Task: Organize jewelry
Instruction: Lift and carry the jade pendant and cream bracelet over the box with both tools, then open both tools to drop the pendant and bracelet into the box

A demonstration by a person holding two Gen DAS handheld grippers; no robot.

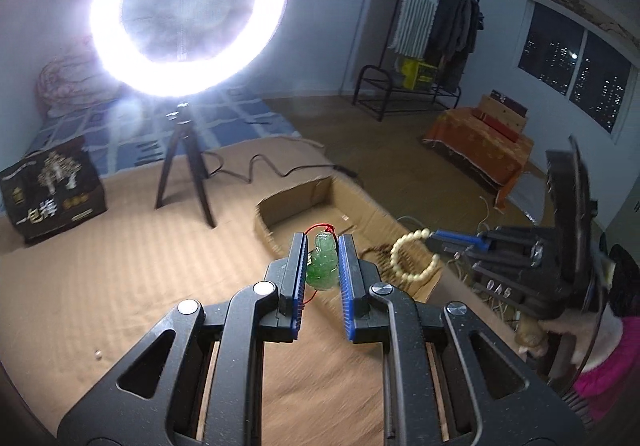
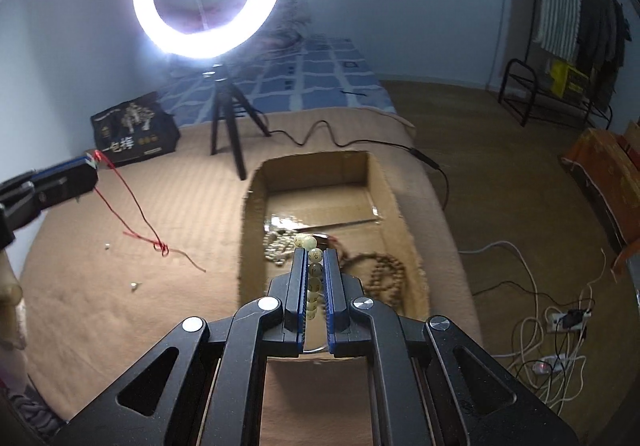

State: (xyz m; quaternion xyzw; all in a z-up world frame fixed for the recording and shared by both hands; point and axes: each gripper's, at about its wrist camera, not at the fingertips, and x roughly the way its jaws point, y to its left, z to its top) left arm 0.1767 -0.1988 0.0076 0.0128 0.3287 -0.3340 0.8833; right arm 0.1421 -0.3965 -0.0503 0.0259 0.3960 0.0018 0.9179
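Note:
My left gripper [image 1: 323,246] is shut on a green jade pendant [image 1: 322,264], held above the tan blanket; its red cord [image 2: 134,211] trails down onto the blanket. My right gripper [image 2: 315,256] is shut on a cream bead bracelet [image 2: 314,278], held over the open cardboard box [image 2: 384,181]. The bracelet [image 1: 412,260] also shows as a loop in the left wrist view, beside the right gripper [image 1: 434,236]. In the box lie a pale bead strand [image 2: 280,246] and a brown bead necklace [image 2: 386,270].
A ring light on a tripod [image 2: 224,117] stands behind the box, with its cable [image 2: 360,141] running right. A dark printed bag [image 2: 134,129] sits at the back left. Small pale beads [image 2: 134,286] lie on the blanket. Cables and a power strip [image 2: 560,320] lie on the floor right.

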